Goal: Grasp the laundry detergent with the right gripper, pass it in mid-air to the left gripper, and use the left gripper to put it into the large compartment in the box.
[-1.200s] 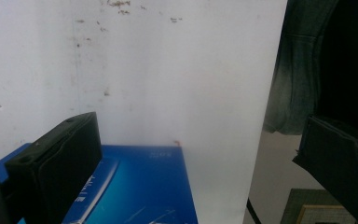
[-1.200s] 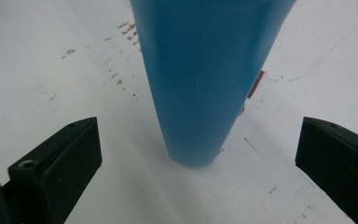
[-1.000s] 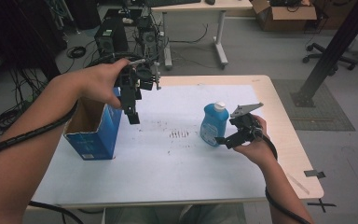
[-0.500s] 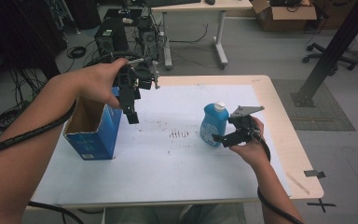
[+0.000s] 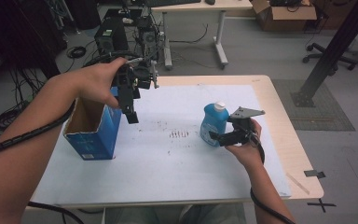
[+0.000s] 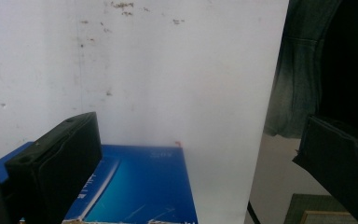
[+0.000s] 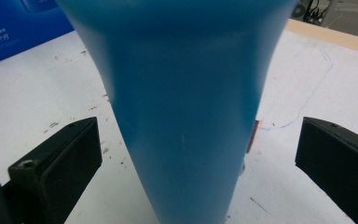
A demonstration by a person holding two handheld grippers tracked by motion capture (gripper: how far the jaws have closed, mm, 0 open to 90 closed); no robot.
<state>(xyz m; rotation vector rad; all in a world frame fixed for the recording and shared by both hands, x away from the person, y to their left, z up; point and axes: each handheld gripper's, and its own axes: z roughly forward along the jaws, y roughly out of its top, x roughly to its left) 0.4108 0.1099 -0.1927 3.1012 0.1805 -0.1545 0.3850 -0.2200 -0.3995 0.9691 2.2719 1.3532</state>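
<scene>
Left hand-held gripper point(image 5: 131, 109) hangs released, nothing between its jaws, over the open blue cardboard box point(image 5: 93, 128) at the left of the white-covered surface point(image 5: 168, 158). Right hand-held gripper point(image 5: 221, 136) is spread wide around the upright blue plastic bottle with white cap point(image 5: 213, 122), not clamped. Looks like pre-grasp: next, close squarely on the body, then lift, probably toward the box.

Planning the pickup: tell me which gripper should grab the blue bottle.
Right. The right gripper is open with the blue bottle between its fingers; the left gripper hangs over the blue box.
</scene>
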